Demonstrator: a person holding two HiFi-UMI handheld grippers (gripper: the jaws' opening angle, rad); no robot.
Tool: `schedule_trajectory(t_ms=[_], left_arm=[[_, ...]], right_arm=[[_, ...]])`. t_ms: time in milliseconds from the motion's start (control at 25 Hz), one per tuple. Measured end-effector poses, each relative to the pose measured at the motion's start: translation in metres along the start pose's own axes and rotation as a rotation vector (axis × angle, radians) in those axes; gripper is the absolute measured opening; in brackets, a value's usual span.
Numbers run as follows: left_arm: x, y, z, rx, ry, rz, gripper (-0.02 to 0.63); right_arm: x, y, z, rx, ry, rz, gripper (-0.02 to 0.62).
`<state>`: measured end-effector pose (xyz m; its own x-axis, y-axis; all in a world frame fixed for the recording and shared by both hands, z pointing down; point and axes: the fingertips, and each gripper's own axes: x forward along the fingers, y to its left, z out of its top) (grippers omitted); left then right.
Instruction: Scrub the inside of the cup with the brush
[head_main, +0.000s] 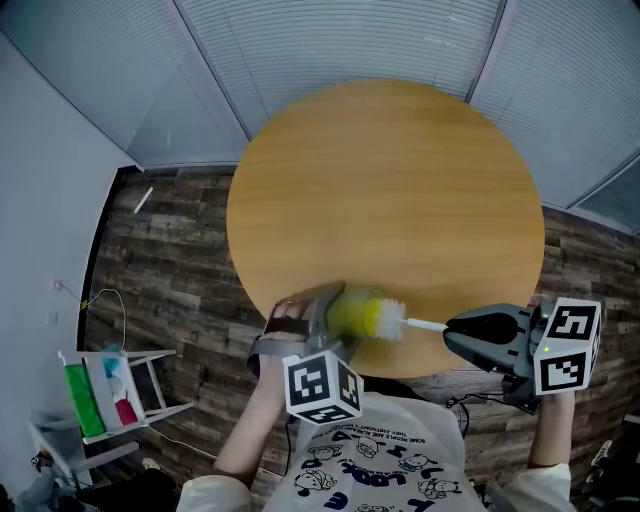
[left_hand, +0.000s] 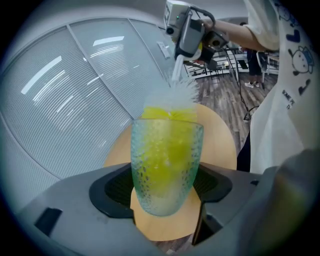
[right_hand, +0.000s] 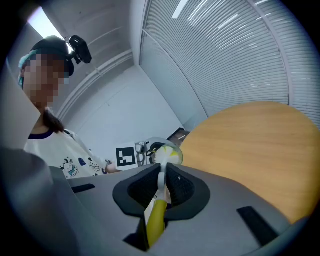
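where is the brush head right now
In the head view, the brush head sits mostly inside the cup held by the left tool, over the table's near edge.

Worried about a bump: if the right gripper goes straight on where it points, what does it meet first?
Probably the cup, held in the left gripper; the right gripper's brush head sits inside it.

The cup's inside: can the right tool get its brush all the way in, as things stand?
Probably yes. The left tool holds the glass cup on its side, its mouth facing the right tool, and the brush sits partly inside it. Nothing stands between them.
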<state>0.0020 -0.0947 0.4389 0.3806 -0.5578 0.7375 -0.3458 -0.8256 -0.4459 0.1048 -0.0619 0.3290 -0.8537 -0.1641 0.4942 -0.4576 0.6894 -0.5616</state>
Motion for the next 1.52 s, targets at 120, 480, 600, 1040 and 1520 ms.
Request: schedule_trajectory(t_ms=[120, 480, 600, 1040, 1520], left_arm=[[-0.001, 0.001, -0.003, -0.001, 0.000, 0.003, 0.362], [-0.010, 0.004, -0.008, -0.025, -0.025, -0.005, 0.362], [-0.011, 0.005, -0.004, -0.023, -0.028, -0.003, 0.362], [-0.009, 0.003, 0.006, -0.019, -0.027, 0.000, 0.362], [-0.008, 0.005, -0.003, -0.052, -0.022, -0.013, 0.362]], right_arm=[[-0.005, 0.001, 0.003, -0.005, -0.012, -0.012, 0.048], [-0.003, 0.009, 0.009, -0.016, -0.030, -0.020, 0.048], [0.001, 0.010, 0.008, -0.014, -0.028, -0.017, 0.048], [0.013, 0.008, 0.000, 0.004, -0.012, -0.009, 0.048], [0.002, 0.014, 0.004, -0.018, -0.013, 0.008, 0.048]])
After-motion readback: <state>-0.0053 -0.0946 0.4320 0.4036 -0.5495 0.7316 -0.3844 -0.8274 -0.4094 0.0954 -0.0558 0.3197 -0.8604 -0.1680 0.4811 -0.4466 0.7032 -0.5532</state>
